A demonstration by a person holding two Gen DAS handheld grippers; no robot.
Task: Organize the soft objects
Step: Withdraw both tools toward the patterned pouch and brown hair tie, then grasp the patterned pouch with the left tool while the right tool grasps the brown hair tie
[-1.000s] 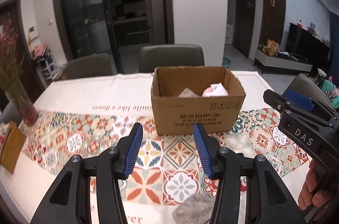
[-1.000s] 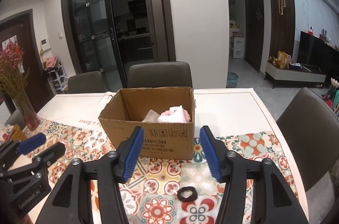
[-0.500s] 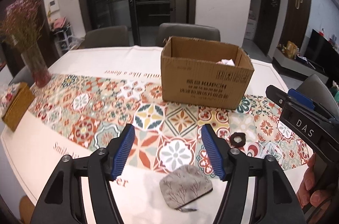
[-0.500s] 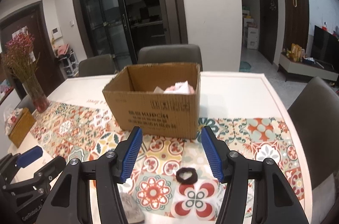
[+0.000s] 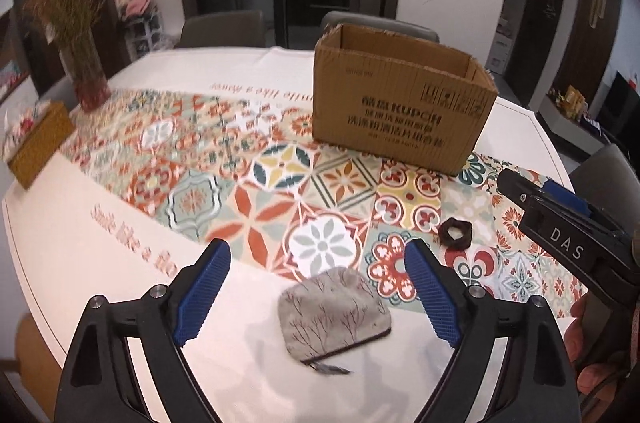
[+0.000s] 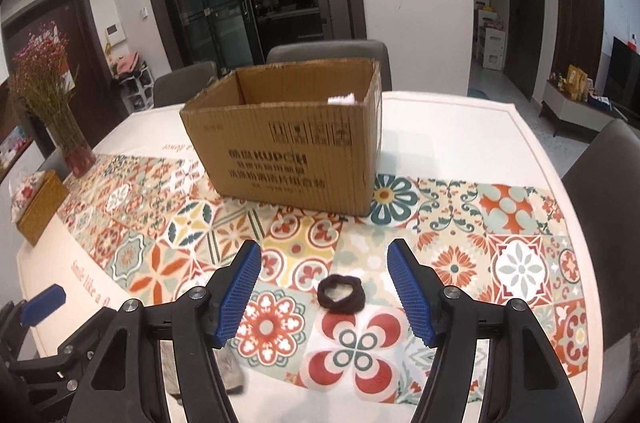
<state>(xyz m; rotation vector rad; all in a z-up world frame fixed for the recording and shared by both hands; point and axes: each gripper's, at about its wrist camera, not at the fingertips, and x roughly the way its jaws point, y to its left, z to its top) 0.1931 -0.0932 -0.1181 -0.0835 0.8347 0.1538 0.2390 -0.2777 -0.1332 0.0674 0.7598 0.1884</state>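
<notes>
A grey fabric pouch [image 5: 334, 307] with a tree print lies on the table between the open blue pads of my left gripper [image 5: 318, 293]. A dark brown hair scrunchie [image 6: 341, 293] lies on the patterned runner between the open pads of my right gripper [image 6: 325, 293]; it also shows in the left wrist view [image 5: 455, 232]. A cardboard box [image 6: 288, 139] stands farther back, with a bit of white soft item [image 6: 341, 99] showing over its rim. Both grippers are empty. The right gripper shows at the right of the left wrist view [image 5: 560, 223].
A vase of dried pink flowers [image 5: 82, 63] and a woven tissue box [image 5: 38, 143] stand at the table's left. Grey chairs [image 6: 328, 55] stand behind the table, another chair [image 6: 608, 175] at the right. The table edge curves close on the left.
Both grippers pulled back from the box and lowered toward the table. The pouch now lies between the left pads and the scrunchie between the right pads.
</notes>
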